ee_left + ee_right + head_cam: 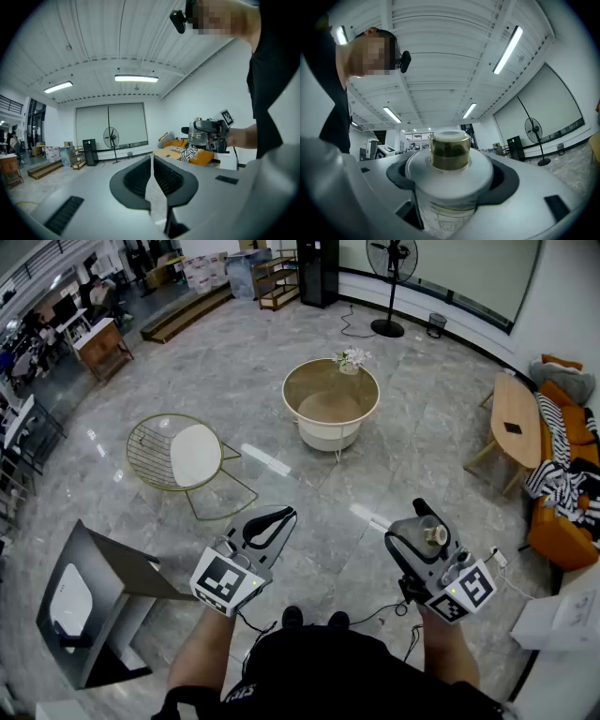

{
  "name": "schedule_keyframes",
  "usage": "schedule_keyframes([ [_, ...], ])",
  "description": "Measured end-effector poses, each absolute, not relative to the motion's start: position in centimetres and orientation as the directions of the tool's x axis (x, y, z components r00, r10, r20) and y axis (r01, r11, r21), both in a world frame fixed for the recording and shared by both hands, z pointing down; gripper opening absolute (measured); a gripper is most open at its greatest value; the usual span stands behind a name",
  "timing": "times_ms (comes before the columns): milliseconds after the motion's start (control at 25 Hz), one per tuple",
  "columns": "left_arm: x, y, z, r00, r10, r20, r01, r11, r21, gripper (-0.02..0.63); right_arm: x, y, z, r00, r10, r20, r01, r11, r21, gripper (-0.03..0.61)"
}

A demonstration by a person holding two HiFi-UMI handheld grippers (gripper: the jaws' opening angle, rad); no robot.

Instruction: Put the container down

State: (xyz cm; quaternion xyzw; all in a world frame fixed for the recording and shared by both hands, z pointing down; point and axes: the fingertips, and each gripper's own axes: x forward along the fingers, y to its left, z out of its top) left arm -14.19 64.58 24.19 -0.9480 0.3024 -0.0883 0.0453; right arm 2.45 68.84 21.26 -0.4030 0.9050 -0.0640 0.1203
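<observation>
I stand on a grey marble floor with both grippers held at waist height. My right gripper (424, 532) is shut on the container (434, 534), a clear jar with a white lid and a gold knob. In the right gripper view the jar (449, 171) fills the space between the jaws and points up toward the ceiling. On the left, my left gripper (281, 517) is shut with nothing in it, and its jaws meet in the left gripper view (152, 180). That view also catches the held jar (200, 136) off to the right.
Ahead stands a round white table (287, 396) with a small flower vase (352, 360). There is a wire chair (183, 456) at the left and a grey stand (98, 592) at the near left. A wooden bench (516, 418), an orange sofa (561, 521) and a white box (562, 620) line the right.
</observation>
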Motion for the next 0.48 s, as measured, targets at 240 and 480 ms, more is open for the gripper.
schedule_keyframes([
  [240, -12.8, 64.9, 24.0, 0.799, -0.583, 0.148, -0.569, -0.812, -0.131, 0.034, 3.9, 69.4, 20.9, -0.65, -0.74, -0.175, -0.709, 0.673, -0.212, 0.35],
  [480, -10.8, 65.1, 24.0, 0.797, -0.59, 0.131, -0.583, -0.808, -0.089, 0.034, 6.1, 70.1, 20.8, -0.658, -0.728, -0.193, -0.69, 0.685, -0.233, 0.348],
])
